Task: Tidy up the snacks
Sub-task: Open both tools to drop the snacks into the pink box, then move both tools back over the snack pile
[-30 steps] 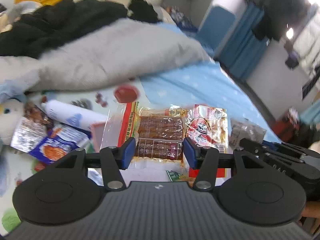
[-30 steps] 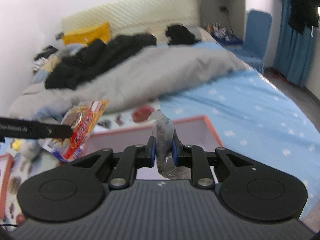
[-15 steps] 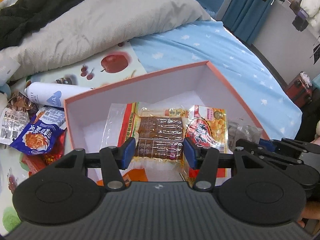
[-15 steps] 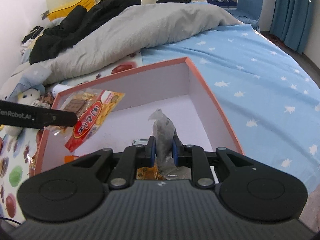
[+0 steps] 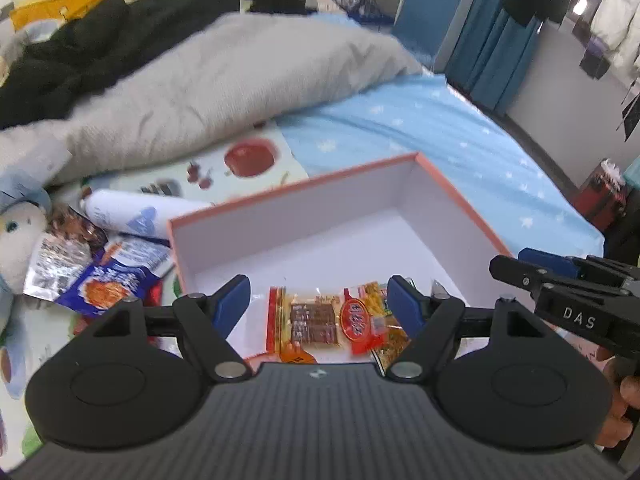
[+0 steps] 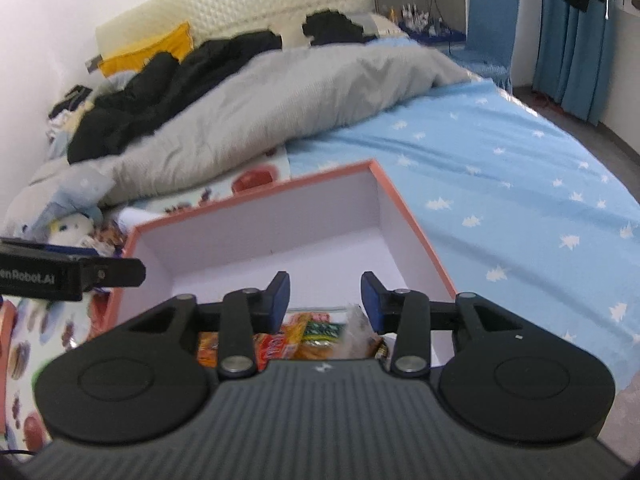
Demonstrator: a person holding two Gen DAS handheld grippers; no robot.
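Note:
A pink-rimmed white box (image 5: 456, 196) (image 6: 404, 208) lies on the bed. Inside it, near the front, rests a clear packet of brown bars with a red-and-yellow pack (image 5: 324, 322), dropped below my left gripper (image 5: 320, 300), whose jaws are opening with nothing pressed between them. My right gripper (image 6: 324, 294) is also opening above the box; a clear wrapped snack (image 6: 358, 336) and other colourful packs (image 6: 280, 344) lie under it, free of the pads. The other gripper shows at each view's edge.
Loose snack packets (image 5: 104, 284), a white spray can (image 5: 136, 212) and a plush toy (image 5: 18, 232) lie left of the box on a fruit-print mat. A grey duvet (image 5: 224, 80) and black clothes (image 6: 168, 88) fill the bed behind. Blue star sheet (image 6: 520, 184) lies right.
Both grippers let go: the bar packet dropped from the left jaws into the box, and the clear wrapped snack left the right jaws. Both pairs of jaws stand wider.

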